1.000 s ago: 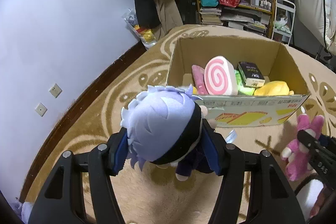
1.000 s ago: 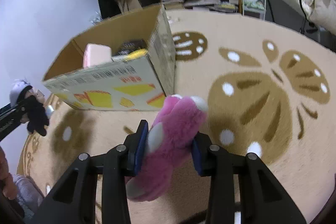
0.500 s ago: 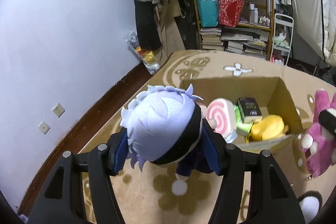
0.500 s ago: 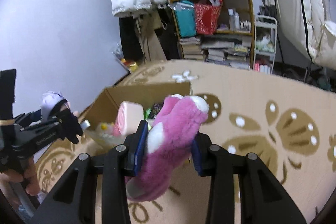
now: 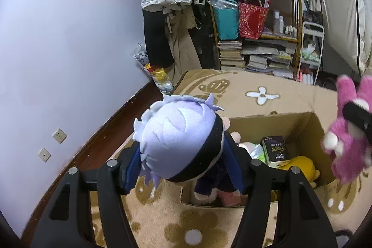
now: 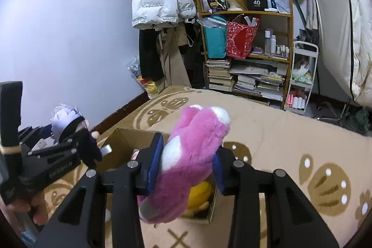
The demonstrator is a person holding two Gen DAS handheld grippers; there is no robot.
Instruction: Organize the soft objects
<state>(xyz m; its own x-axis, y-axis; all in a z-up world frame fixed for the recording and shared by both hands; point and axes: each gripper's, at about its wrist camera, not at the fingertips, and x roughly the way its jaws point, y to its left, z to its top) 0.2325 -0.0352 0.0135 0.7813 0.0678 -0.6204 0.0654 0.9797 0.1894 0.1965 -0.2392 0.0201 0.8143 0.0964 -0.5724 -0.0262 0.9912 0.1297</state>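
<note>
My left gripper is shut on a plush doll with pale lilac hair, a black band and dark clothes, held above the near left corner of an open cardboard box. My right gripper is shut on a pink and white plush toy, held over the box. The pink toy also shows in the left wrist view, and the doll in the right wrist view. Inside the box lie a yellow plush, a black packet and other soft items, partly hidden.
The box stands on a tan carpet with flower patterns. A lilac wall runs along the left. At the back stand a wooden shelf with books and bags, hanging coats and a white cart.
Both grippers have risen and moved forward over the box with their toys. The box, seen ahead before, now lies below them.
</note>
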